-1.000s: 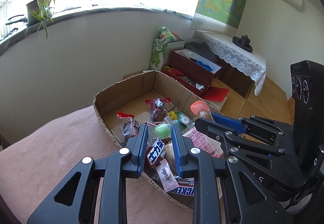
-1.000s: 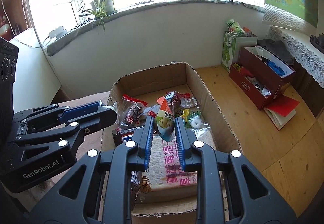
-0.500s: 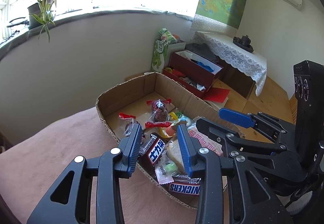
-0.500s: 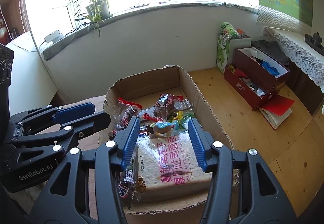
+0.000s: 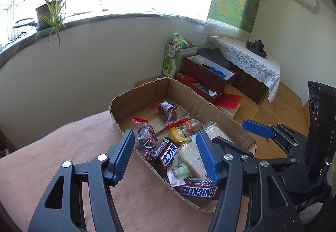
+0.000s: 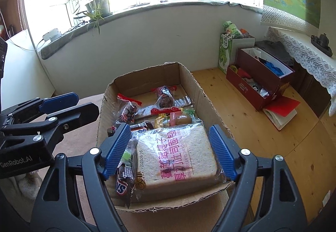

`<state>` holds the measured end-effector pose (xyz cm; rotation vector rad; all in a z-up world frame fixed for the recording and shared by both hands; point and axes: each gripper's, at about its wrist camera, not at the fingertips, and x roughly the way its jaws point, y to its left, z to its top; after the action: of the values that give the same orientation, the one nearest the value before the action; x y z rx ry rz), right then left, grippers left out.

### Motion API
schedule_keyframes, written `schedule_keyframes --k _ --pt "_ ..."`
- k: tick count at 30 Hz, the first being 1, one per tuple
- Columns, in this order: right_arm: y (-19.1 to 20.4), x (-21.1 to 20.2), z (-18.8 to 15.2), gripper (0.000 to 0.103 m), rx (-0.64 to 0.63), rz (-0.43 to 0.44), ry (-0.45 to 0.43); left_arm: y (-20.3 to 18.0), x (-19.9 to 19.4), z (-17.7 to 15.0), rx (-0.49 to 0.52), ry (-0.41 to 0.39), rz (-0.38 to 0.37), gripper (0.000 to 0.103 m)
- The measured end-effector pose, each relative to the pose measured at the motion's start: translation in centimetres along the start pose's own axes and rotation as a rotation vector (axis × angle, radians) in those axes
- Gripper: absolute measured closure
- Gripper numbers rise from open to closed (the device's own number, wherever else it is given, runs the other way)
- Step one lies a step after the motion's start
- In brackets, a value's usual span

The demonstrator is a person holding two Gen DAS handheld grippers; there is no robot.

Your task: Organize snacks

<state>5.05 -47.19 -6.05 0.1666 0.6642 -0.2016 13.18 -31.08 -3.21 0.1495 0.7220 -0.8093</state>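
An open cardboard box [image 5: 134, 102] [image 6: 147, 78] holds several wrapped snacks. My left gripper [image 5: 165, 133] hovers over its near left corner, jaws opening, nothing between the pads. Below it lie a small green candy packet [image 5: 178, 170], a Snickers bar [image 5: 198, 190] and a dark chocolate bar [image 5: 167, 155]. My right gripper [image 6: 168, 127] hangs over a bagged bread loaf [image 6: 178, 158], jaws opening and empty. A kiwi snack packet [image 6: 178, 117] rests behind the loaf. Two dark cake packs [image 6: 164, 98] lie further back.
The box sits on a pink cloth surface [image 5: 63, 148] at its edge. Wooden floor [image 6: 262, 127] lies to the right, with a dark red box [image 6: 262, 76], a green bag [image 6: 226, 51] and a red-covered book [image 6: 281, 110]. A lace-covered table [image 5: 252, 60] stands by the wall.
Both grippers have opened wide. The left let go of the green candy packet and the right let go of the kiwi packet; both packets now lie in the box.
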Motion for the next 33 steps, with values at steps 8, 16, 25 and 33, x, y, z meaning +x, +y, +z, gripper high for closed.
schedule_keyframes --k 8,16,25,33 --pt "1.1 -1.5 -0.5 0.017 -0.03 -0.028 -0.018 0.2 -1.3 -0.4 -0.011 -0.01 0.006 0.036" --pt "2.4 -4.2 -1.4 0.013 -0.042 -0.059 -0.061 0.7 -3.9 -1.6 -0.024 -0.037 0.022 0.034" --pt "4.9 -8.3 -2.4 0.003 -0.062 -0.098 -0.13 2.2 -7.7 -4.6 -0.054 -0.063 0.052 0.031" --pt "8.0 -10.3 -4.0 0.0 -0.063 -0.109 -0.142 3.2 -12.1 -7.5 -0.065 -0.102 0.128 0.025"
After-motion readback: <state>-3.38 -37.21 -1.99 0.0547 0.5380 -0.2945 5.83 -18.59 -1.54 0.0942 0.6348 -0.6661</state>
